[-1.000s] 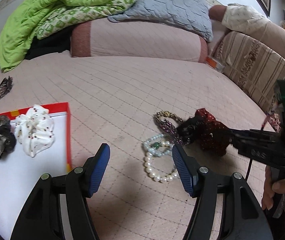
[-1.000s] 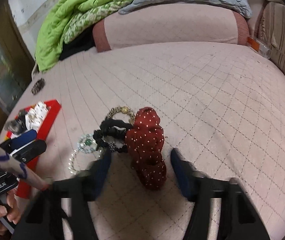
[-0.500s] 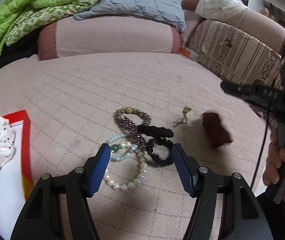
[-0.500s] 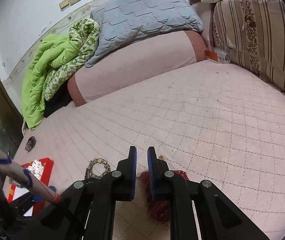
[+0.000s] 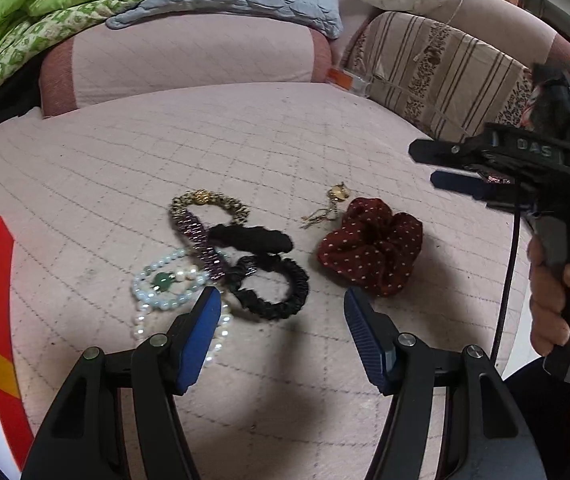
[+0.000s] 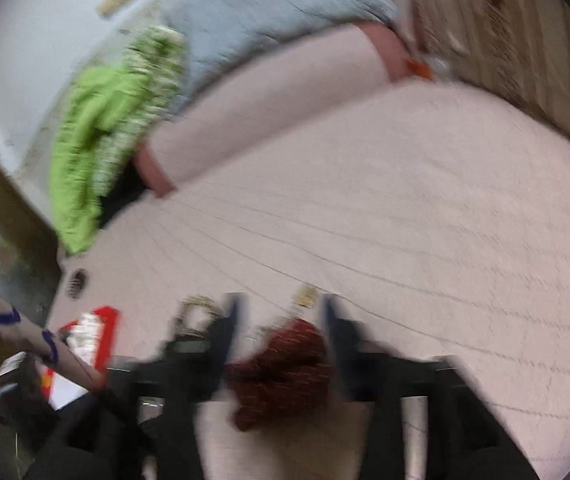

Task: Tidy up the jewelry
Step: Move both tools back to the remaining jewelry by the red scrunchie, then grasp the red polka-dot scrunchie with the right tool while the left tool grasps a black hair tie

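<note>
Several pieces lie on the pink quilted bed [image 5: 245, 140]: pearl bracelet [image 5: 173, 280], black ruffled hair tie [image 5: 273, 292], dark red dotted scrunchie [image 5: 371, 244]. Right gripper [image 6: 281, 320], jaws just opened, straddles the released scrunchie. Left gripper [image 5: 283, 332] gapes empty above the hair tie; next, lower and close on it.

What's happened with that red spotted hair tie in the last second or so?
The right gripper carried the red scrunchie off the bracelet pile to the right, and its jaws have just been opening: the scrunchie now lies free on the bedspread. The left gripper stayed open; the pearl bracelet and black scrunchie stayed put.
</note>
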